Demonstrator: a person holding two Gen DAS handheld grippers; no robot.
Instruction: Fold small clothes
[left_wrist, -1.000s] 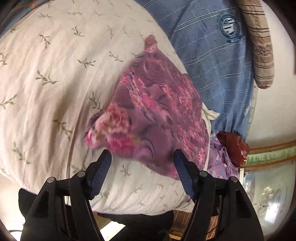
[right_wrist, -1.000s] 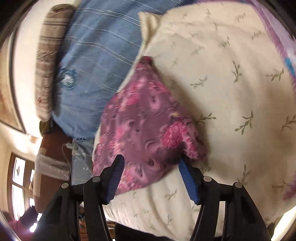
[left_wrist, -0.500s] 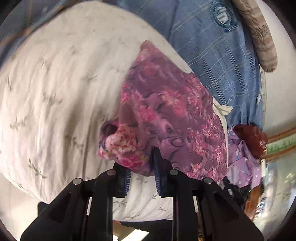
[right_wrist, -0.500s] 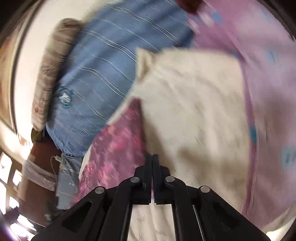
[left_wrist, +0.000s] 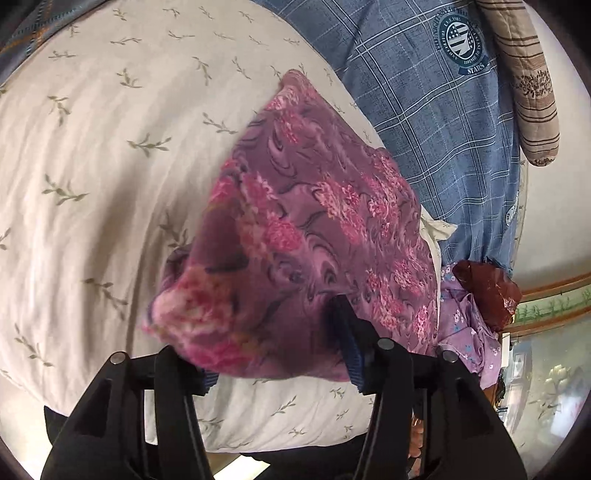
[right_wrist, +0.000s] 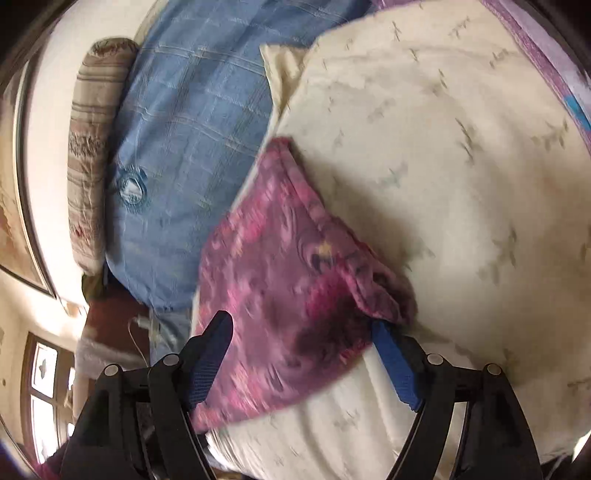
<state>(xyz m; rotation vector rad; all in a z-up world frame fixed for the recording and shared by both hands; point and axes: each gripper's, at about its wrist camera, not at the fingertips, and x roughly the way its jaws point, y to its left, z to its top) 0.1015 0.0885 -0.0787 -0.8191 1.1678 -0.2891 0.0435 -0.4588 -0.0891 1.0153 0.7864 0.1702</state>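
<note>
The purple floral garment (left_wrist: 314, 236) lies bunched on a cream leaf-print pillow (left_wrist: 103, 177), its near edge lifted toward both wrist cameras. At six o'clock in the left view, the left tongs (left_wrist: 277, 354) are opening, pads apart, with a pink-flowered fold of the garment draped between and over them. Toward two o'clock lies a blue plaid pillow with a round crest (left_wrist: 436, 122), and beyond it a brown striped bolster (left_wrist: 524, 85). At four o'clock sits a dark red bundle (left_wrist: 487, 295). In the blurred right view, the right tongs (right_wrist: 306, 354) are opening too, pads apart, straddling the garment's (right_wrist: 288, 280) near corner.
</note>
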